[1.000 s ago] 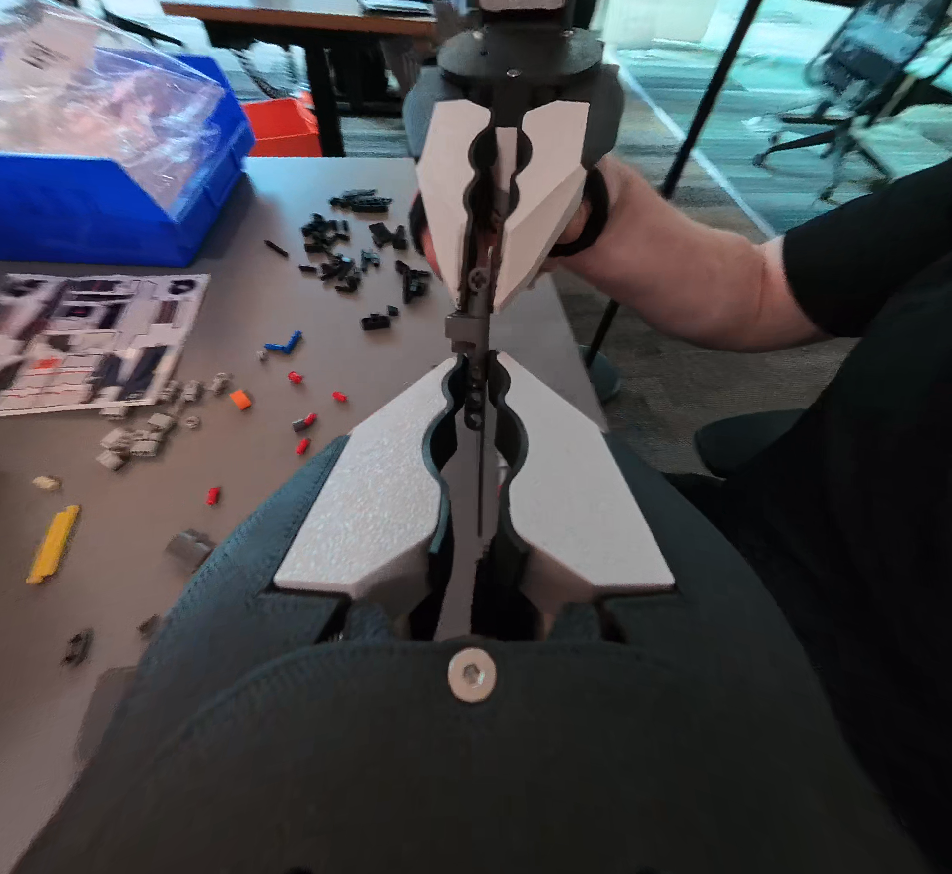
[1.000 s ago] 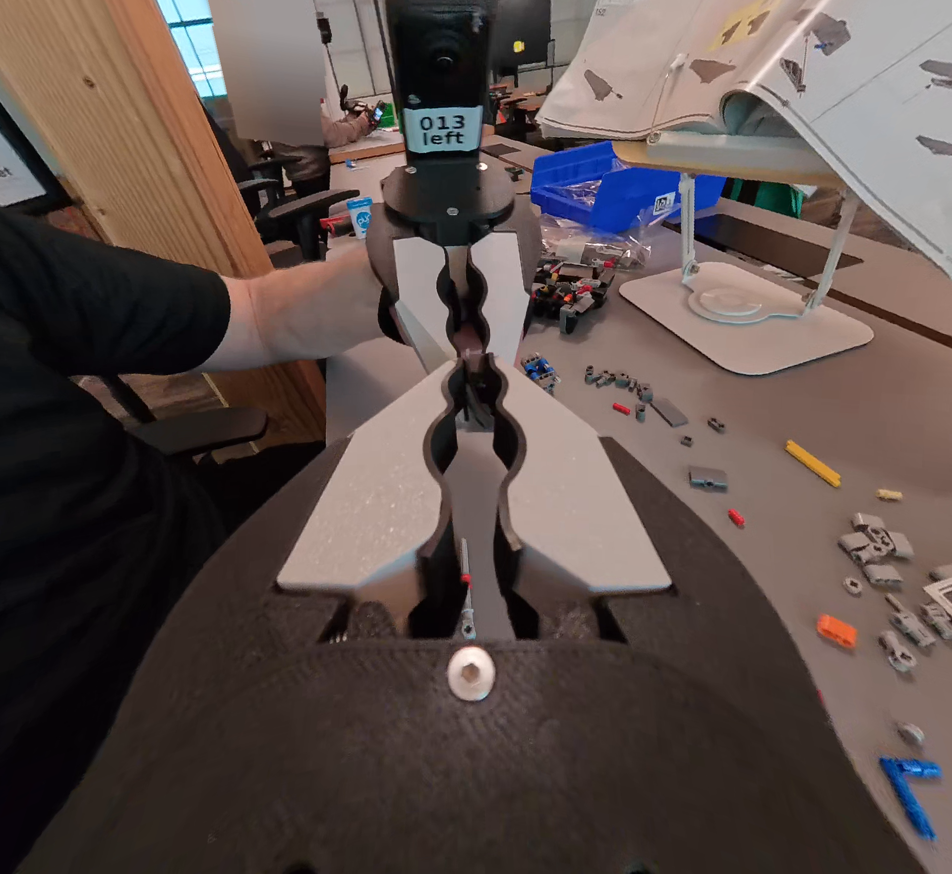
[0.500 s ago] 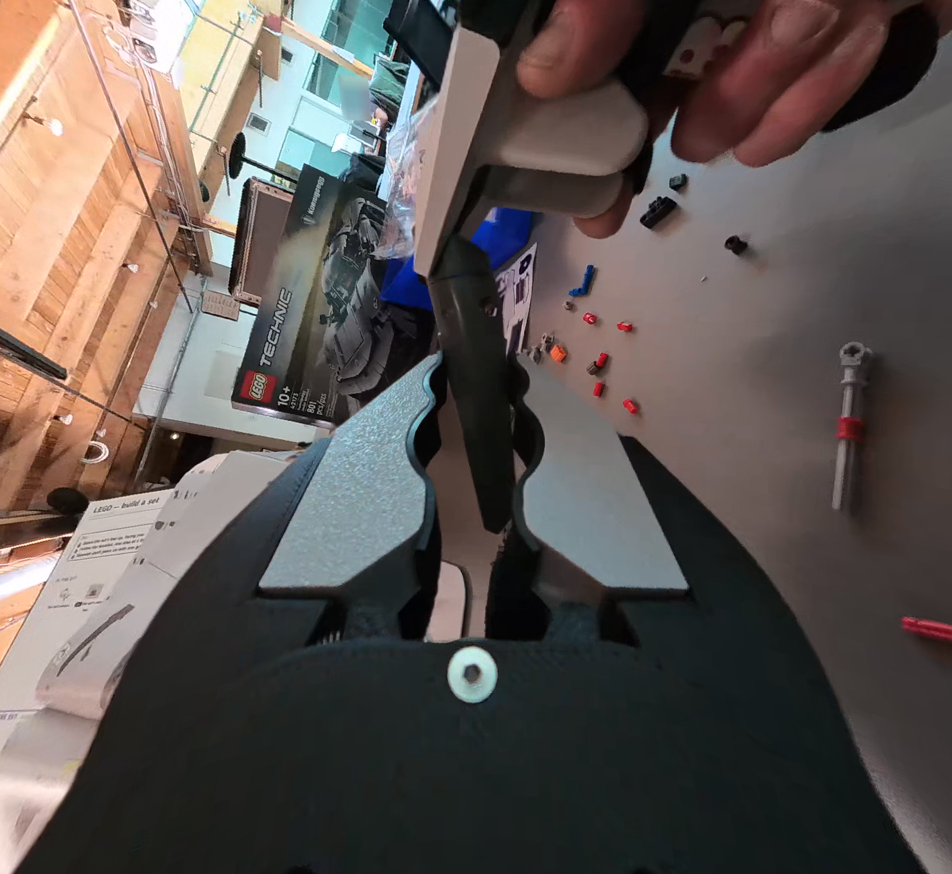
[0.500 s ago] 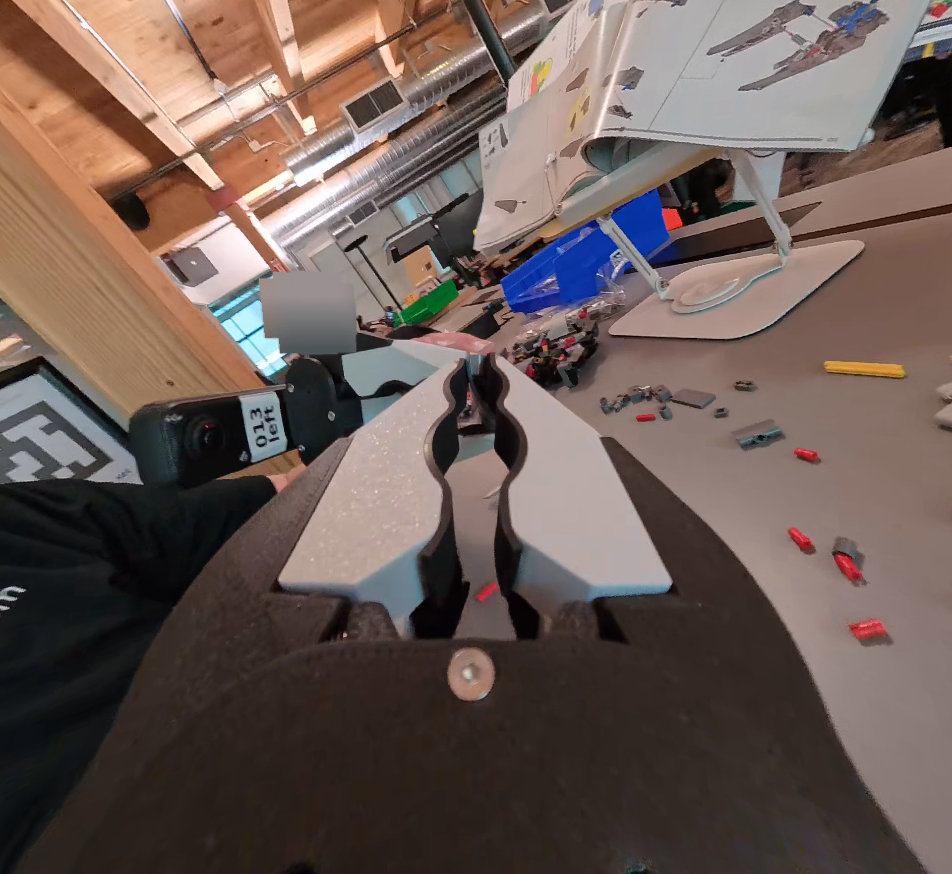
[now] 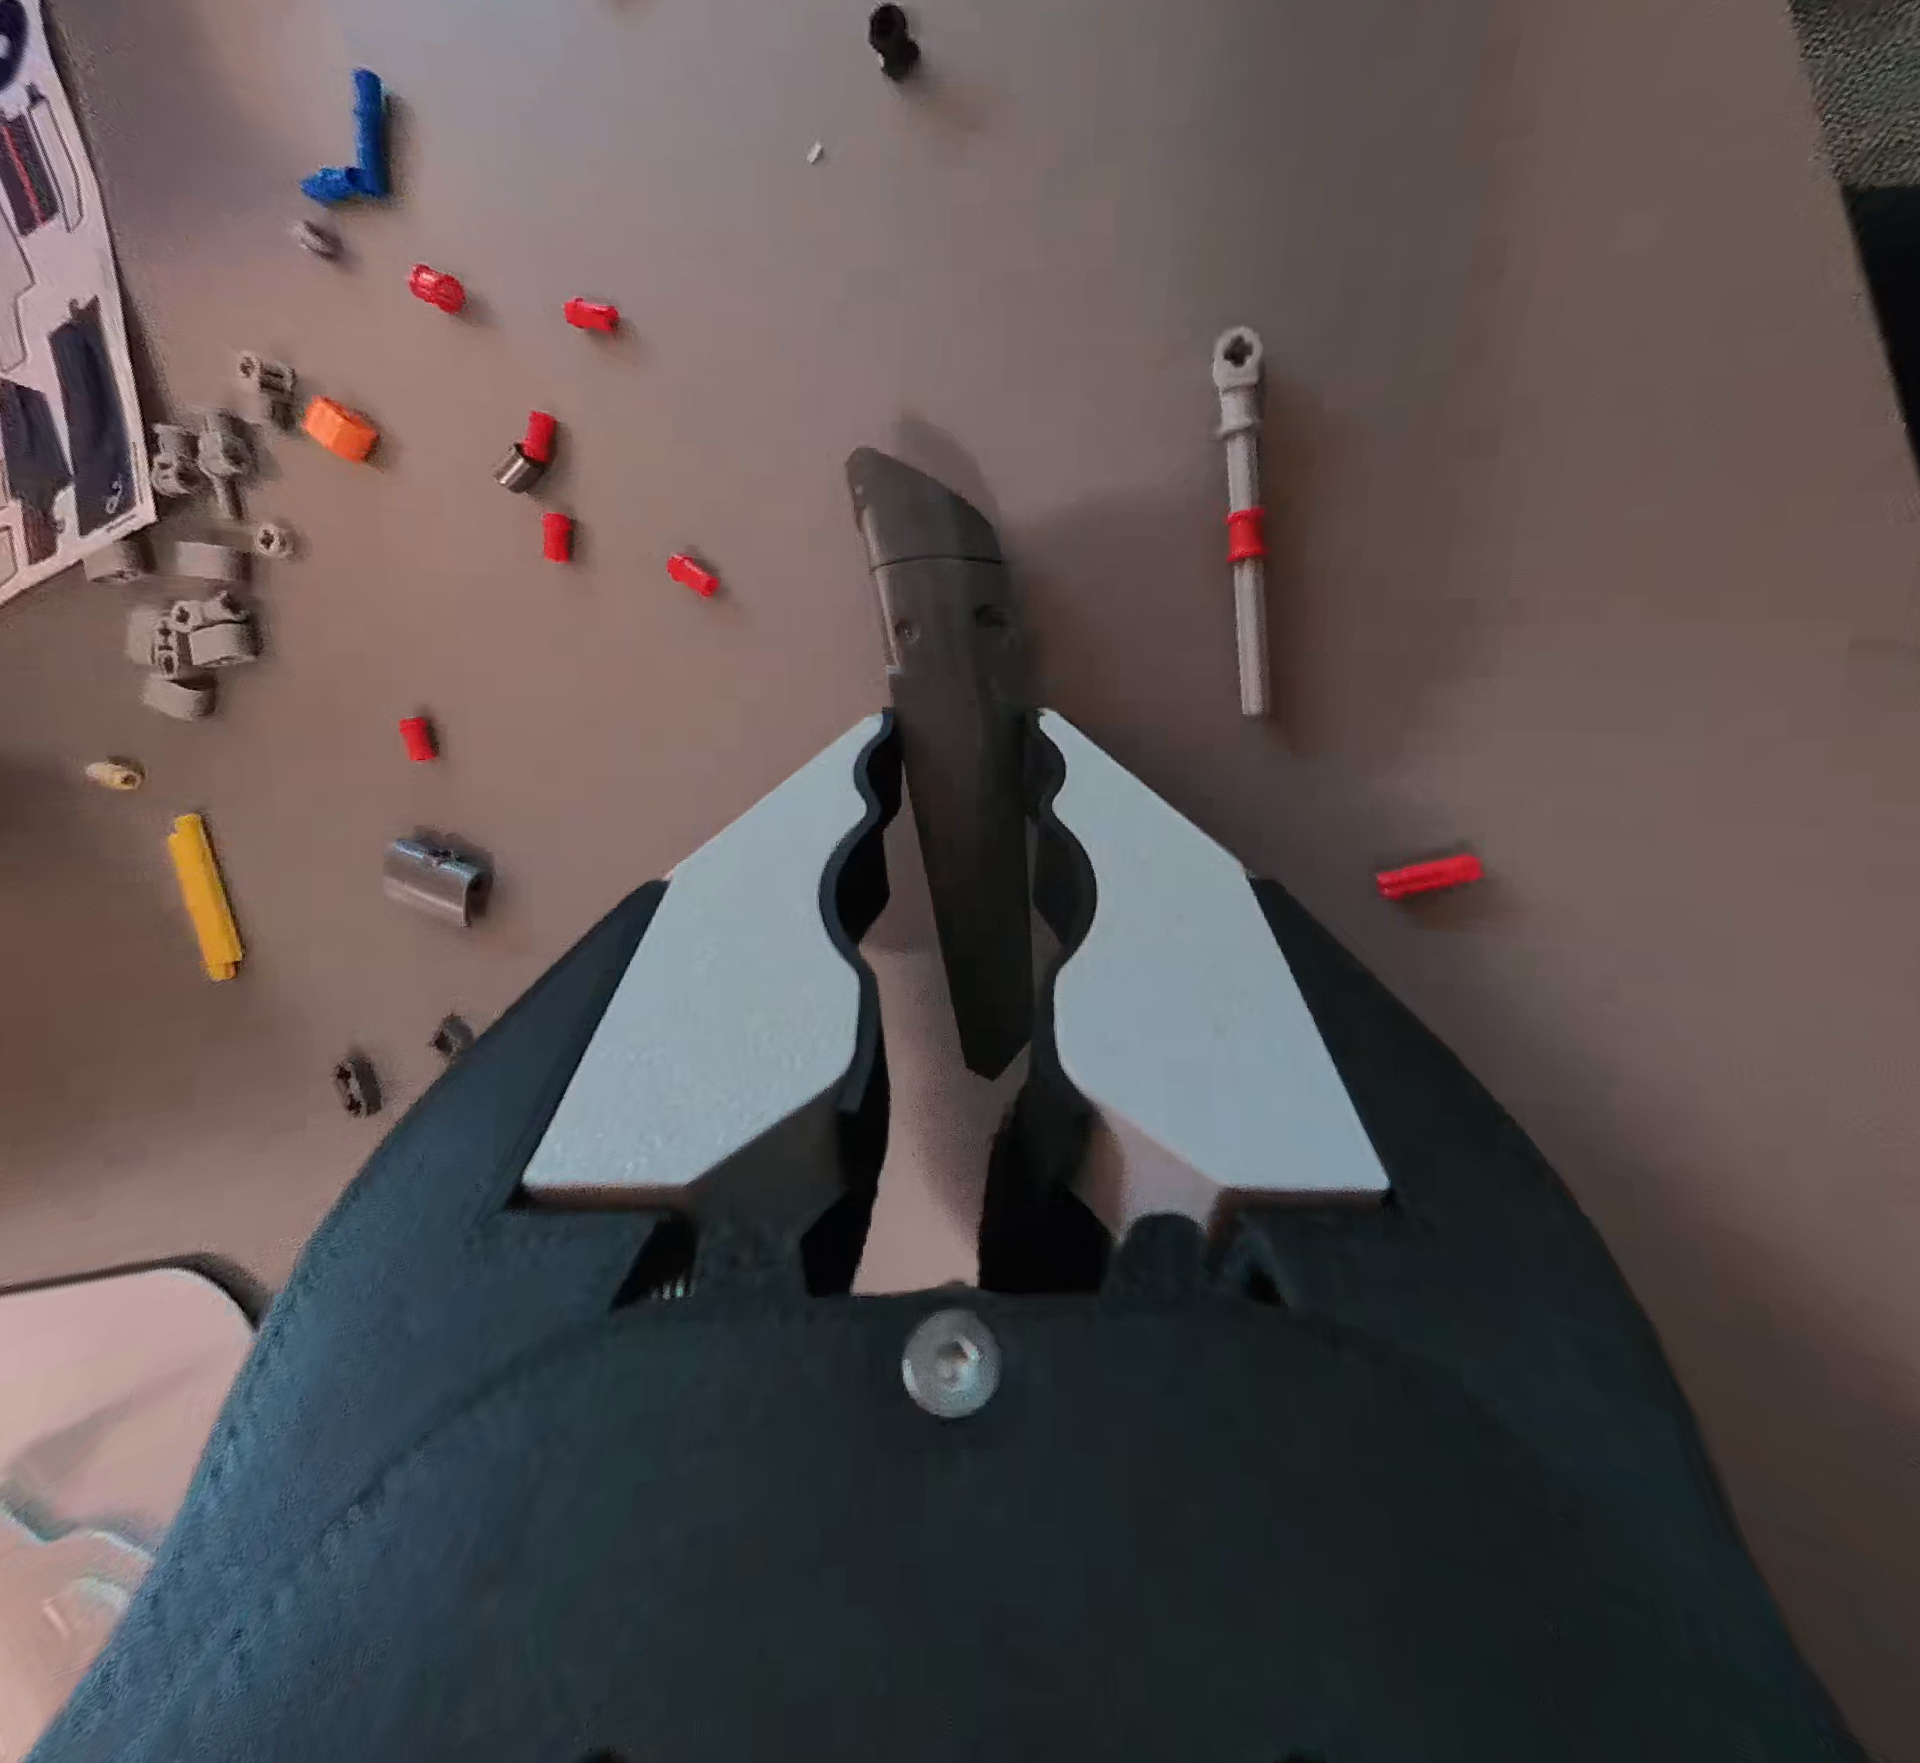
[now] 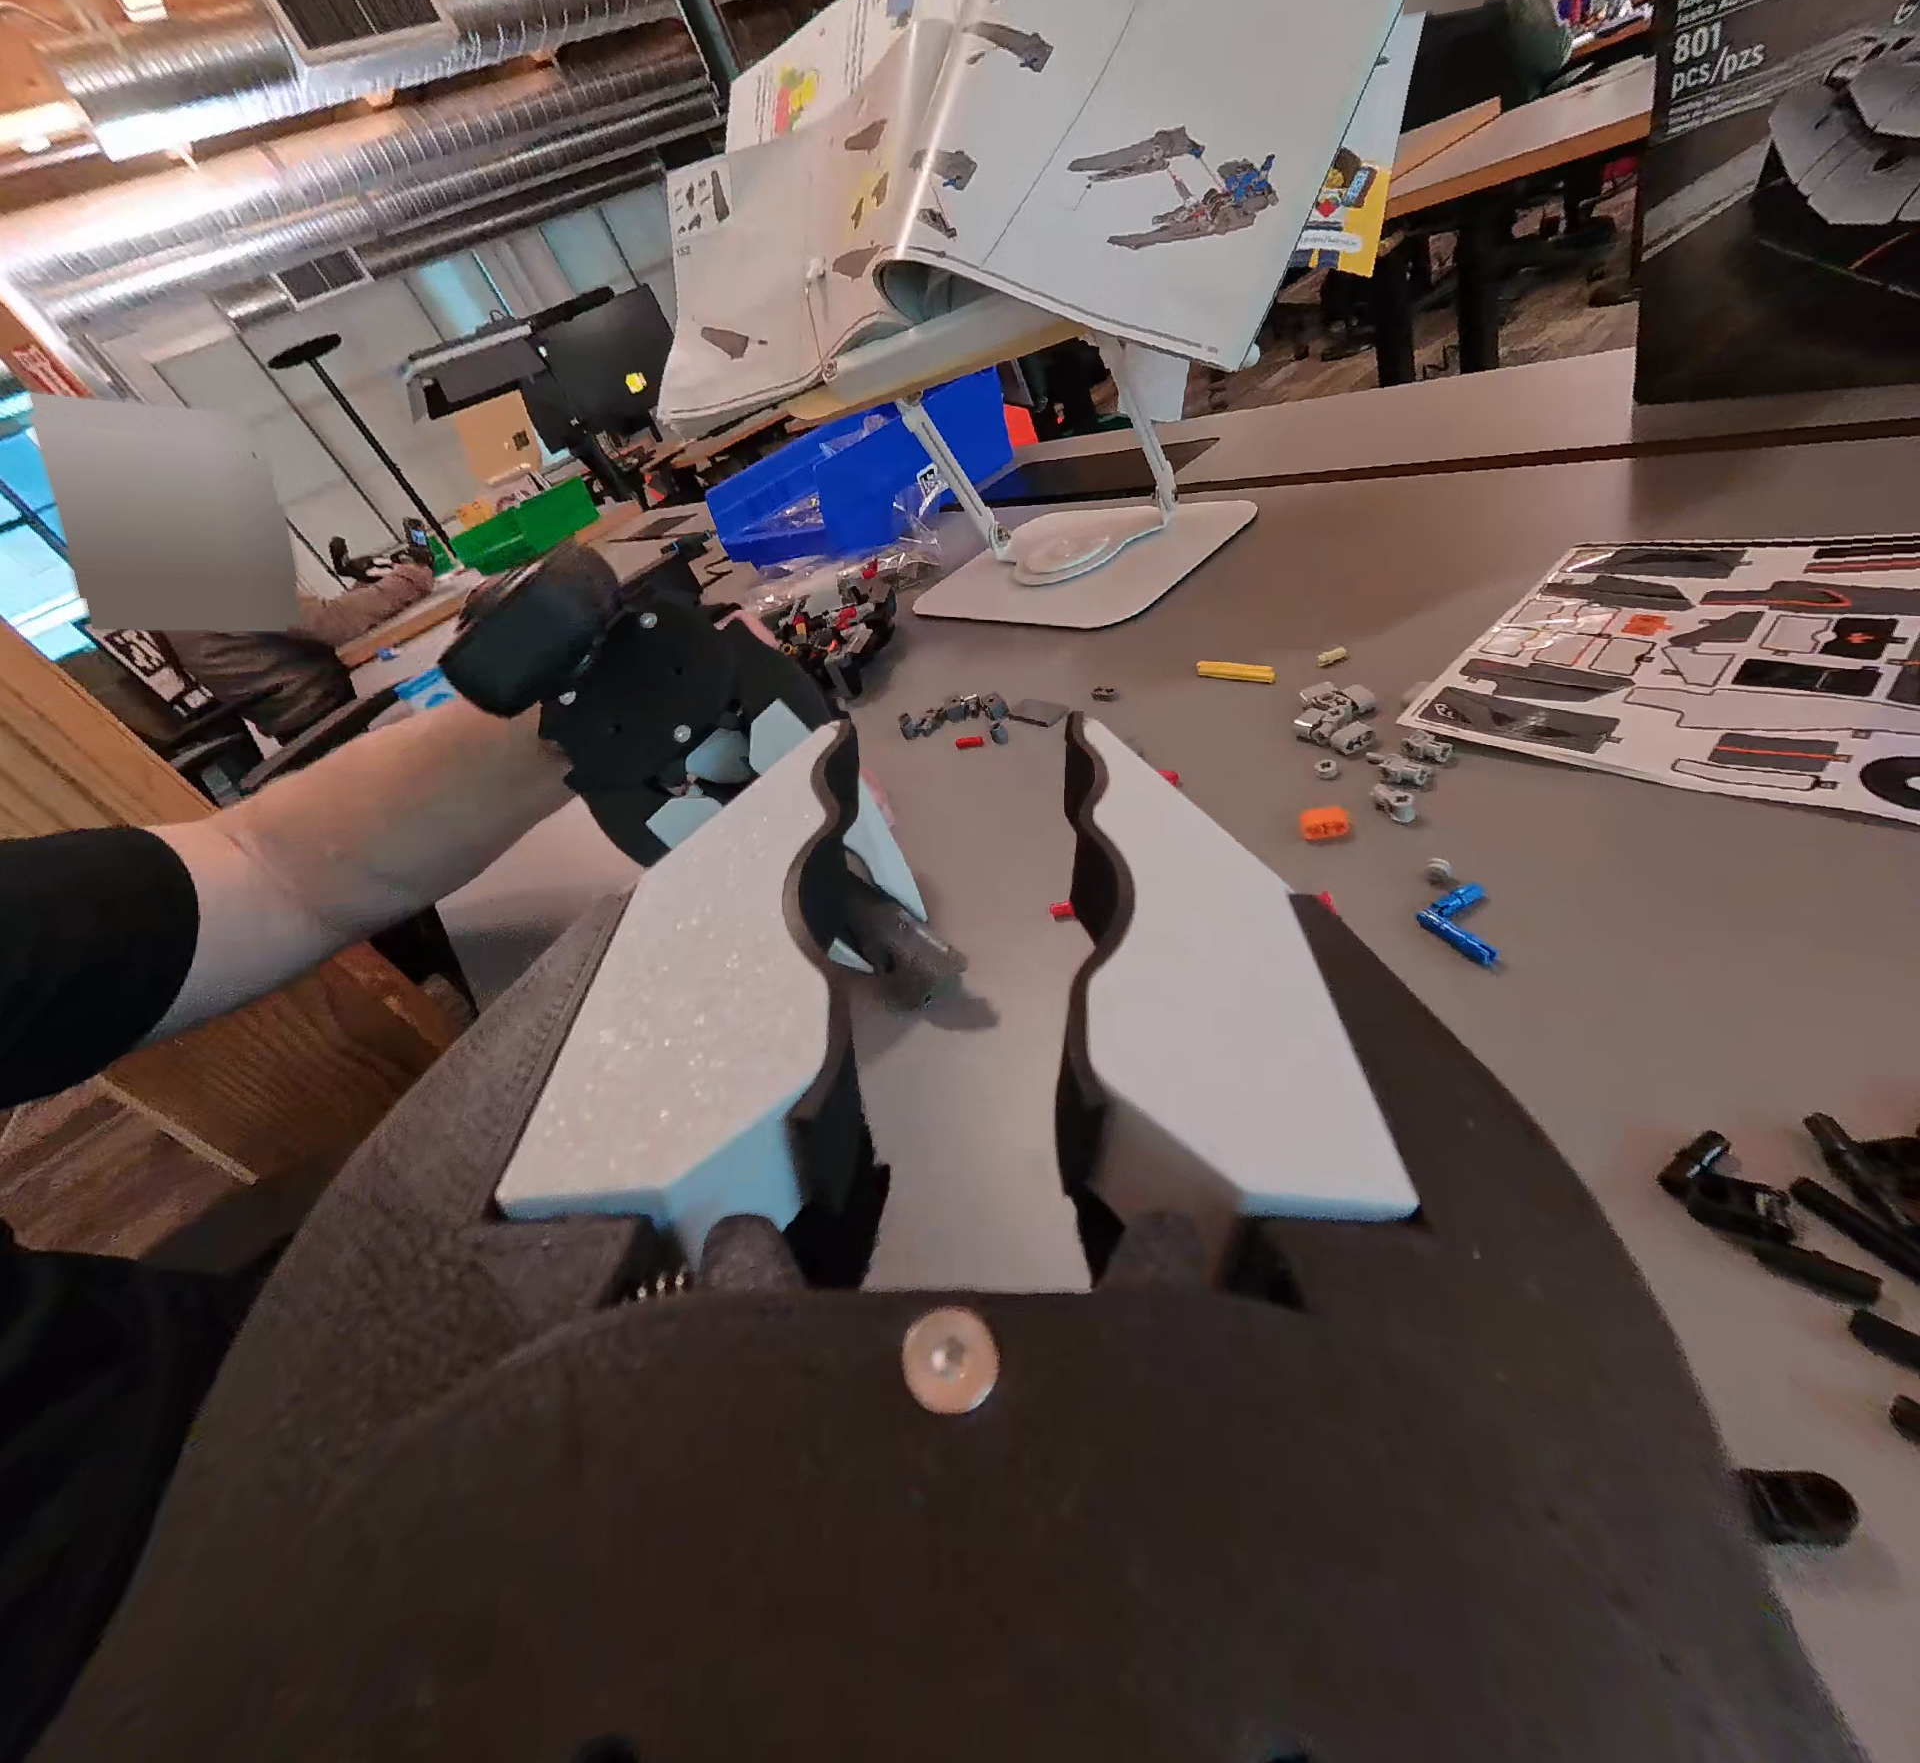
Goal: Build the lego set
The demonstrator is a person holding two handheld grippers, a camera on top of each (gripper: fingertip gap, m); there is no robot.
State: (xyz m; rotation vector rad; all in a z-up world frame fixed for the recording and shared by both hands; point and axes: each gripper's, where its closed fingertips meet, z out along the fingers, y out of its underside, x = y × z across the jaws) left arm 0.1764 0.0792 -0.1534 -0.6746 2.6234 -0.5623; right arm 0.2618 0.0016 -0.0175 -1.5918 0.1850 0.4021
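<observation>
My left tool (image 5: 961,747) clamps a dark grey panel piece (image 5: 940,633), which sticks out ahead of its tips over the bench (image 5: 1507,363). My right tool (image 6: 961,737) is wide open, empty, with that piece just left of it.

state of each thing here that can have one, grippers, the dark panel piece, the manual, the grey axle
left gripper: shut on the dark panel piece
dark panel piece: held, tip down near the table
right gripper: open, empty
instruction manual: open on its stand
grey axle: lying loose, red bush on it
</observation>
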